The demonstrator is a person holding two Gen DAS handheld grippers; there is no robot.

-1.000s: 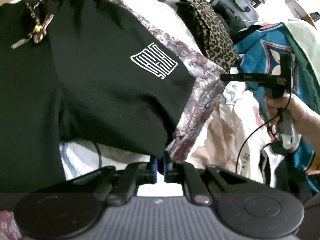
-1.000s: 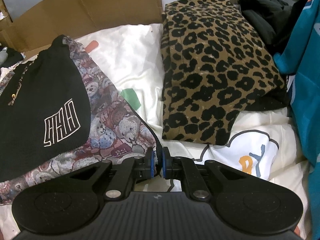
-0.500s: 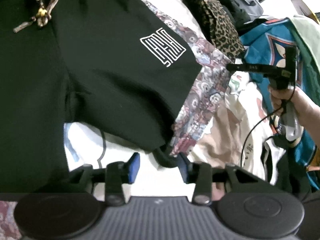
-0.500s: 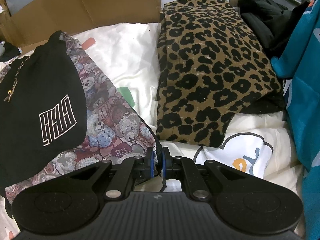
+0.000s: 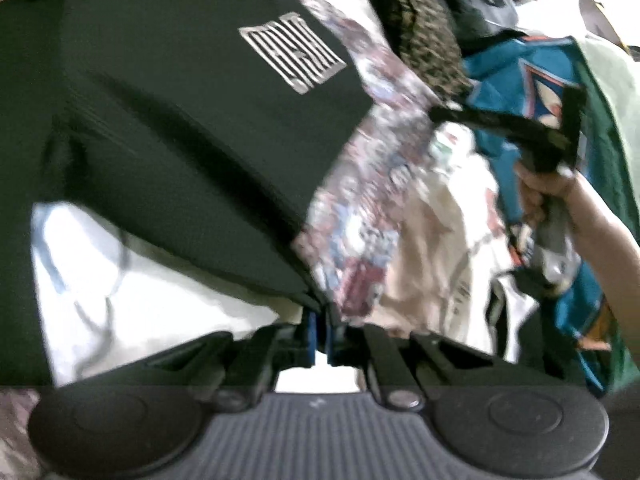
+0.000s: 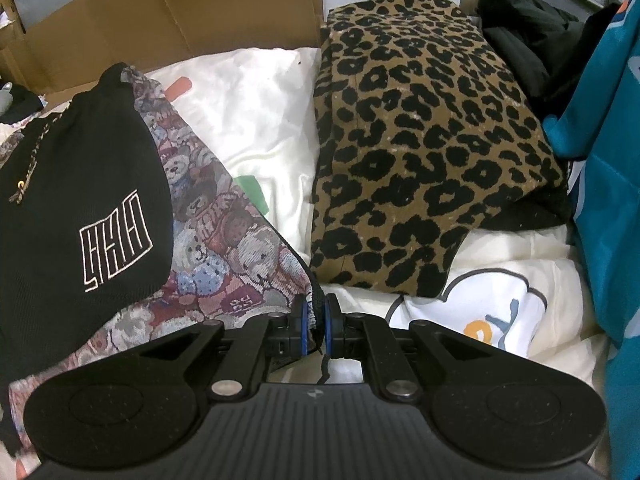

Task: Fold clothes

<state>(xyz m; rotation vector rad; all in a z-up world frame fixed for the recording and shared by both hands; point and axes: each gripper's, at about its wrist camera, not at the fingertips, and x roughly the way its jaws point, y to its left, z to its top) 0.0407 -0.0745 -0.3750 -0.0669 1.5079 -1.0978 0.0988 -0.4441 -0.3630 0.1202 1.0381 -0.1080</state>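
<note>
Two grips hold the bear-print garment [image 6: 224, 240] at its near edge: right gripper [image 6: 314, 322] clenched on one corner, left gripper [image 5: 319, 330] just re-closed there under black shorts [image 5: 160, 120]. Lift both evenly, keeping tension.

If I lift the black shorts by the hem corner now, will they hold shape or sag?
Likely sag: the black shorts drape softly over the teddy-bear fabric. Probably light, though the left gripper pinches only a thin edge, so it may slip.

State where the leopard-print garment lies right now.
In the right wrist view, the leopard-print garment lies folded upper right, between the white sheet and teal cloth.
</note>
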